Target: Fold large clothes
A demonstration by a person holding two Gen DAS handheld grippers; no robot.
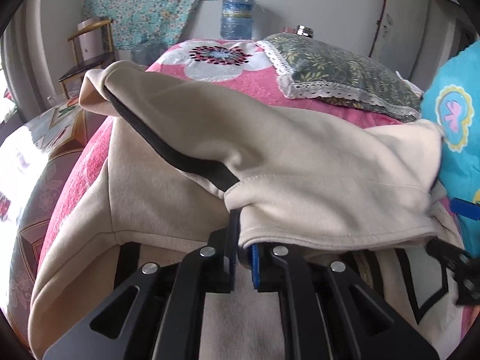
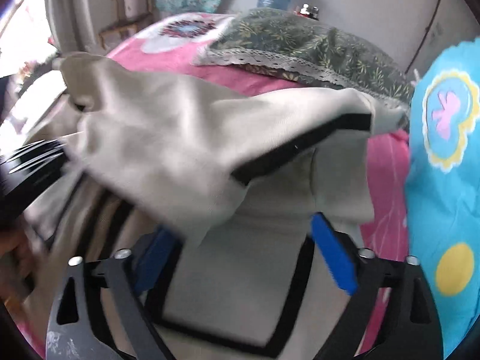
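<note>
1. A cream sweatshirt with black stripe trim lies on a bed covered by a pink blanket printed with a large white flower.
2. The left tongs are clenched on a hemmed edge of the sweatshirt; the cloth is pinched between the 2 blue-faced pads, and the raised fold drapes up and away from them.
3. A black stripe runs along the lifted fold, from near the left tongs toward the far left corner of the garment.
4. The right tongs are released, the jaws standing wide with the blue pads far apart; a loose point of cream fabric hangs between them, but neither pad presses on it.
5. Below the right tongs the flat part of the sweatshirt shows a black outlined rectangle.
6. The right-wrist view is blurred by motion; the left tongs' black body and part of a hand appear at its left edge.
7. A green floral pillow with lace trim lies on the bed beyond the garment.
8. A bright blue cartoon-print cloth lies at the right, just beside the sweatshirt.
9. A blue water jug stands by the far wall, and a wooden chair stands at the left.
</note>
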